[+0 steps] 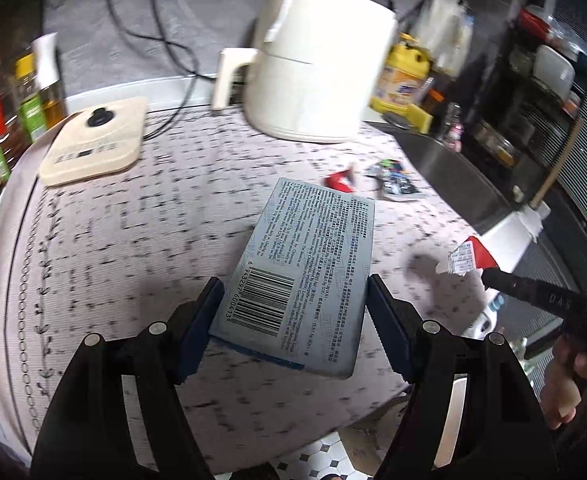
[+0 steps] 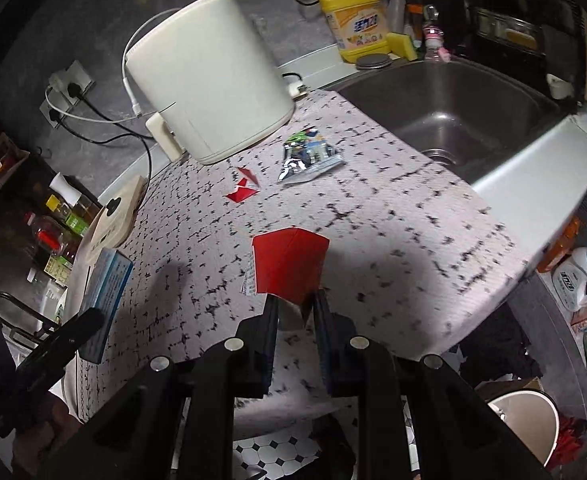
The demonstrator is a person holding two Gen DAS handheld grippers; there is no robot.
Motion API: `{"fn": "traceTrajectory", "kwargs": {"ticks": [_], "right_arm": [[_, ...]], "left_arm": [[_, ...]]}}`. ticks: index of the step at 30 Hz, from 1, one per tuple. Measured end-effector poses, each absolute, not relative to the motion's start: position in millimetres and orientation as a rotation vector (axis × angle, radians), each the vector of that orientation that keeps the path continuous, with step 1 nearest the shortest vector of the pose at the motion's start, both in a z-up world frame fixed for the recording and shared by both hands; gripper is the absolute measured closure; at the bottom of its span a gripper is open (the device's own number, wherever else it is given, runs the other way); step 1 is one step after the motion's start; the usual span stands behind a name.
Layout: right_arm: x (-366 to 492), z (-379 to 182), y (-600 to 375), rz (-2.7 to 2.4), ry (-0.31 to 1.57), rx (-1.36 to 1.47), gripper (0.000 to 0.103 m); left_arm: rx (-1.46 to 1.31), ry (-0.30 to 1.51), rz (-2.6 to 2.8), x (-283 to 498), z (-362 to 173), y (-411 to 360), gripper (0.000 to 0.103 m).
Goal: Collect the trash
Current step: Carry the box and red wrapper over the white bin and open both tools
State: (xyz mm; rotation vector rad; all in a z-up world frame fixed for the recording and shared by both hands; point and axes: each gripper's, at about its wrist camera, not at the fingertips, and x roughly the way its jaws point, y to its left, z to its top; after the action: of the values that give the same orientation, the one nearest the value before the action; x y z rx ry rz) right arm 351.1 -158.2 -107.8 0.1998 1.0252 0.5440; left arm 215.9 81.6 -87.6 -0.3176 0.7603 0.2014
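Observation:
My left gripper (image 1: 293, 294) is shut on a flat blue box (image 1: 305, 268) with a barcode and small print, held above the patterned counter (image 1: 141, 216). The same blue box (image 2: 107, 294) shows at the left of the right wrist view. My right gripper (image 2: 296, 304) is shut on a red wrapper (image 2: 289, 264), pinched at its lower edge. That red wrapper (image 1: 471, 256) also appears at the right of the left wrist view, at the tip of the right gripper's fingers (image 1: 497, 278). A small red scrap (image 2: 243, 190) and a foil snack packet (image 2: 307, 158) lie on the counter farther back.
A white air fryer (image 2: 209, 80) stands at the back of the counter, with a beige scale (image 1: 93, 144) and bottles (image 1: 9, 116) to the left. A steel sink (image 2: 465, 120) and a yellow detergent bottle (image 2: 355, 16) lie to the right. A bin (image 2: 527, 428) stands on the floor below.

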Motion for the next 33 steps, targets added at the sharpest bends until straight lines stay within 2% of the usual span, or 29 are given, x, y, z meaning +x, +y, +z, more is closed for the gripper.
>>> {"fn": "traceTrajectory", "kwargs": {"ticks": [9, 24, 29, 32, 33], "right_arm": [[336, -105, -239, 0.444, 1.004, 0.266, 0.086], [271, -158, -384, 0.245, 1.092, 0.326, 0.086], [251, -176, -416, 0.208, 1.155, 0.335, 0.08], [238, -184, -431, 0.197, 1.181, 0.326, 0.063], [234, -186, -436, 0.188, 1.185, 0.325, 0.062]], "left_arm": [[-0.262, 0.785, 0.08, 235, -87, 11, 0.031], [-0.192, 0.867, -0.094, 229, -116, -119, 0.031], [-0.193, 0.901, -0.13, 221, -135, -153, 0.031], [-0.197, 0.923, -0.159, 216, -147, -175, 0.031], [-0.197, 0.93, -0.17, 214, -150, -182, 0.031]]}}
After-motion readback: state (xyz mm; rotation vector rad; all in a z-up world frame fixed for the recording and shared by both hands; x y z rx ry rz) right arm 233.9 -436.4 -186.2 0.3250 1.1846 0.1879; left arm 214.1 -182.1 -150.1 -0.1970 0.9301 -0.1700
